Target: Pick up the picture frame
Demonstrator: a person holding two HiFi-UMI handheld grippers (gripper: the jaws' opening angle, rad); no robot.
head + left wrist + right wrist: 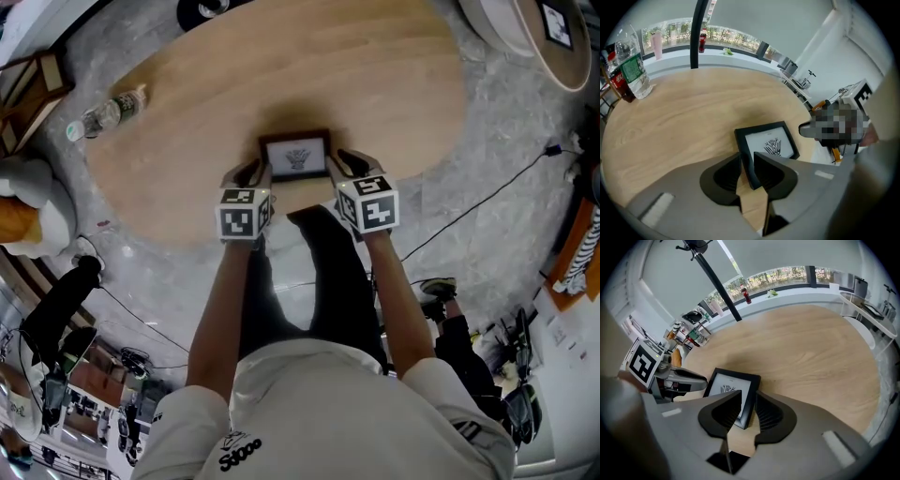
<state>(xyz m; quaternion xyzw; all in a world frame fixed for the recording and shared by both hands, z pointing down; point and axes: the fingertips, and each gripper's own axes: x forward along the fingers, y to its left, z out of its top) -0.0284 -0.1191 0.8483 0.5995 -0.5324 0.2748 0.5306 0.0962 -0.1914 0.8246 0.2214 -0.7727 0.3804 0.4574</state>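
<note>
Picture frame point(295, 156) lies flat — side edges between fingers point(722, 412).

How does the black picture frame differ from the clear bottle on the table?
The frame is black and rectangular; the bottle is clear, rounded, with a green label. The frame lies flat at the near edge of the table; the bottle is off at its left edge. Both rest on the same wooden top.

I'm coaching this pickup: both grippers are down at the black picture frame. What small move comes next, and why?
Probably close both grippers. The left gripper and right gripper each straddle a side rail of the black rectangular picture frame, which lies flat on the oval wooden table, with jaws apart.
</note>
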